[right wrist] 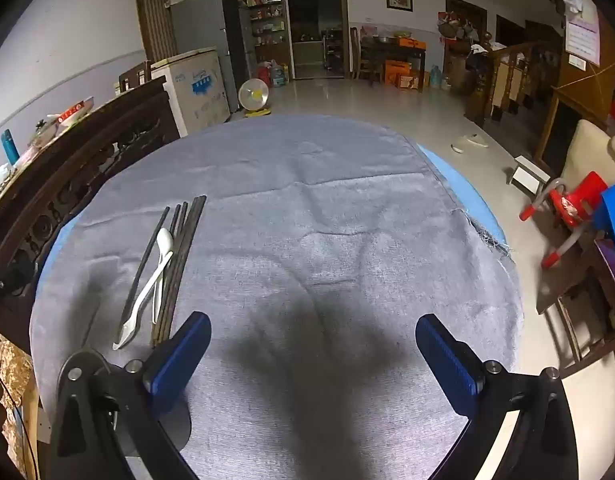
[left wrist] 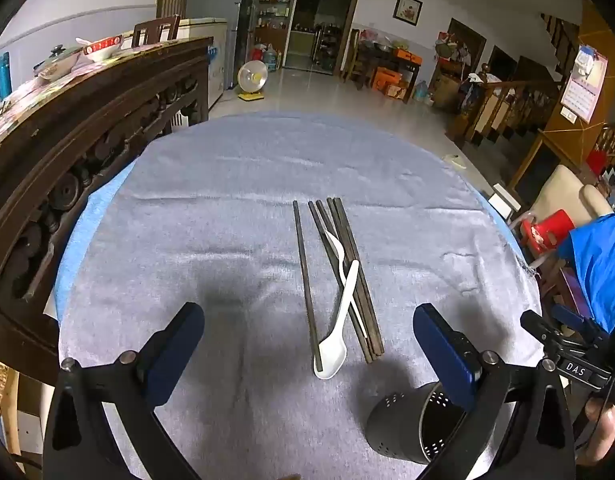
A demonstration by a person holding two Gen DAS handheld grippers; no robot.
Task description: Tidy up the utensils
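Observation:
Several dark chopsticks [left wrist: 349, 276] lie lengthwise on the grey cloth, with two white spoons [left wrist: 339, 320] crossed over them. A black perforated utensil holder [left wrist: 419, 424] stands near the front right, partly behind my left gripper's right finger. My left gripper [left wrist: 307, 344] is open and empty, hovering just before the near ends of the utensils. In the right wrist view the chopsticks [right wrist: 179, 264] and spoons [right wrist: 147, 288] lie at the left. My right gripper [right wrist: 313, 356] is open and empty over bare cloth.
The grey cloth [left wrist: 227, 240] covers a round blue table. A carved dark wooden cabinet [left wrist: 67, 168] stands close at the left. A red stool [right wrist: 571, 204] and chairs stand at the right. The right gripper's body [left wrist: 575, 360] shows in the left wrist view.

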